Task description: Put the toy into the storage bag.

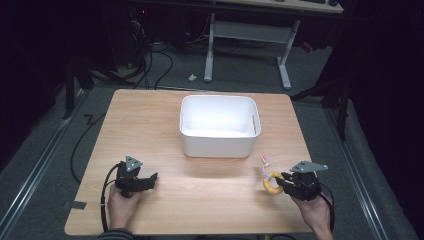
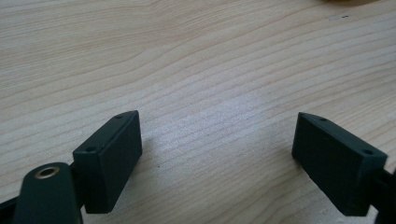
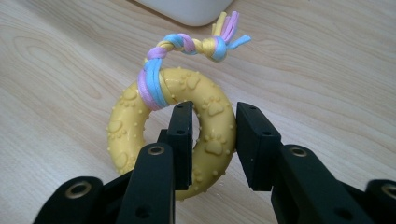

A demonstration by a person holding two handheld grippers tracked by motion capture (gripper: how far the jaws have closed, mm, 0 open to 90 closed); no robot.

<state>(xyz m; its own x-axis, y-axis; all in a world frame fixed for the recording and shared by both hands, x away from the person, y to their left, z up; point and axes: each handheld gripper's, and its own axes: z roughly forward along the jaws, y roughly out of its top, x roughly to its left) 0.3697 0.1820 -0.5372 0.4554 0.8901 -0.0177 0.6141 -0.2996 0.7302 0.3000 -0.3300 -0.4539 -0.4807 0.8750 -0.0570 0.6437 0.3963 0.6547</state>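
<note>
The right tongs (image 3: 214, 140) were clamped on a yellow ring toy (image 3: 159, 135), one jaw passing through the hole and the other pressing the outer edge, so that the band of the ring was pinched between them. In the high view the toy (image 1: 270, 183) hung at about five o'clock on the bench (image 1: 165, 120), just off the white bin's (image 1: 218, 146) near right corner, with its braided rope tail (image 3: 196, 44) of pink, blue and yellow strands pointing toward the bin. The left tongs (image 1: 141, 181) rested at about seven o'clock, jaws spread wide over bare wood with nothing between them. The step in hand looked like carrying the toy to the bin, which stood near the middle of the bench and appeared empty. To do it well, the person would probably want to keep the squeeze steady, since the studded rubber band was gripped on only a narrow section and could pivot or slip if the pressure eased. The ring would need to rise high enough that both it and the dangling rope tail passed over the near wall rather than snagging on the rim. Moving toward eleven o'clock from its place, then letting go only once the ring sat well inside the walls, seemed the safest course. The left tongs could stay clear.
</note>
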